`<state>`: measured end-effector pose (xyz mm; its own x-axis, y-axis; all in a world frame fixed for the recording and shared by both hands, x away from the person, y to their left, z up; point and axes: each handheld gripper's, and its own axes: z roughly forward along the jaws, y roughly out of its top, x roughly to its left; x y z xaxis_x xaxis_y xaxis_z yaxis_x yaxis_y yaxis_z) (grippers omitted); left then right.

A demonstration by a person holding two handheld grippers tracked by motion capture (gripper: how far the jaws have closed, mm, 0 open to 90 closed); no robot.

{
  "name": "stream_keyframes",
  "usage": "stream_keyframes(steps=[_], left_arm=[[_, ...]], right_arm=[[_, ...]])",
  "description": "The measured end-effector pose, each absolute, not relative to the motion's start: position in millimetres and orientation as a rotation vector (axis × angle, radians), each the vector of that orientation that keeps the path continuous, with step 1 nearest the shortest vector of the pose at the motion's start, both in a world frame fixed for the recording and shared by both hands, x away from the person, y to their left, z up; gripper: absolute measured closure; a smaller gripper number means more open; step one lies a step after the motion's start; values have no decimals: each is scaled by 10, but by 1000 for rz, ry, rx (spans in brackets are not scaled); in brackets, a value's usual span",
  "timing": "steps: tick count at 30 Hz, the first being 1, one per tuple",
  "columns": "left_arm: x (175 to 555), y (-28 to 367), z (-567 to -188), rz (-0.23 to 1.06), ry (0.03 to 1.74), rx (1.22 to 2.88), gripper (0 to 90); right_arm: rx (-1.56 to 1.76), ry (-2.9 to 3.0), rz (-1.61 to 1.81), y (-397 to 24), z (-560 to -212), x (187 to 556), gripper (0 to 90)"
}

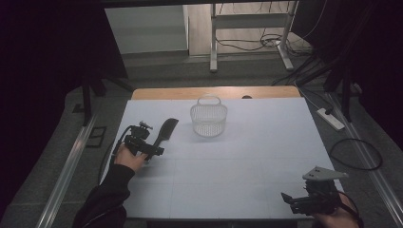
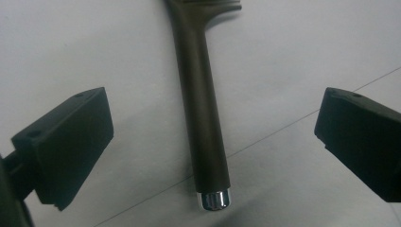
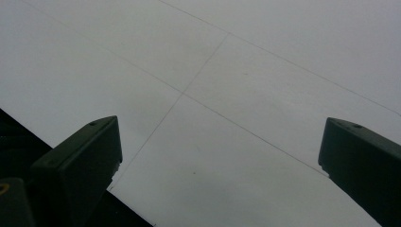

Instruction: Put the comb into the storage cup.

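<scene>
A dark hairbrush (image 1: pixel 165 131) lies on the white table (image 1: pixel 237 156) at the left, its head pointing away. My left gripper (image 1: pixel 153 151) sits at the near end of its handle, open. In the left gripper view the brush handle (image 2: pixel 203 113) with a chrome end cap runs up between the two spread jaws, touching neither. A clear plastic basket (image 1: pixel 208 118) with a loop handle stands upright at the back middle. My right gripper (image 1: pixel 291 201) hovers open at the table's front right corner, over bare table (image 3: pixel 227 94).
A power strip (image 1: pixel 331 118) and cables lie on the floor to the right. A metal stand (image 1: pixel 249 28) is on the floor beyond the table. The table's front edge runs under the right gripper.
</scene>
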<state>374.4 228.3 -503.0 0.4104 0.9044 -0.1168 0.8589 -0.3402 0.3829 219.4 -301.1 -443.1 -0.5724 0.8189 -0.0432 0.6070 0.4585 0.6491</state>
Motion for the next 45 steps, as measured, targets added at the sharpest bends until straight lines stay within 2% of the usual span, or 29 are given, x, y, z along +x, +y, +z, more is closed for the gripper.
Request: stream_keyframes(steps=[13,24,30,37,40,45], left_arm=[[3799,2189,-5258,145,1552,2410,0],[3819,2157,-5246,133,1586,2426,3],[3805,2164,-5169,128,1602,2424,194],[3779,2211,-5119,146,1604,2396,512],[3763,2258,-5120,149,1586,2380,693],[3760,2301,-5128,127,1595,2342,721]], right_arm=[[1205,2365,841,-3008,-4432,2194,7],[1202,2368,836,-3005,-4433,2194,7],[1204,2369,835,-3003,-4435,2195,7],[1200,2375,831,-2999,-4437,2196,7],[1200,2375,829,-2999,-4437,2197,7],[1196,2377,828,-2998,-4438,2197,8]])
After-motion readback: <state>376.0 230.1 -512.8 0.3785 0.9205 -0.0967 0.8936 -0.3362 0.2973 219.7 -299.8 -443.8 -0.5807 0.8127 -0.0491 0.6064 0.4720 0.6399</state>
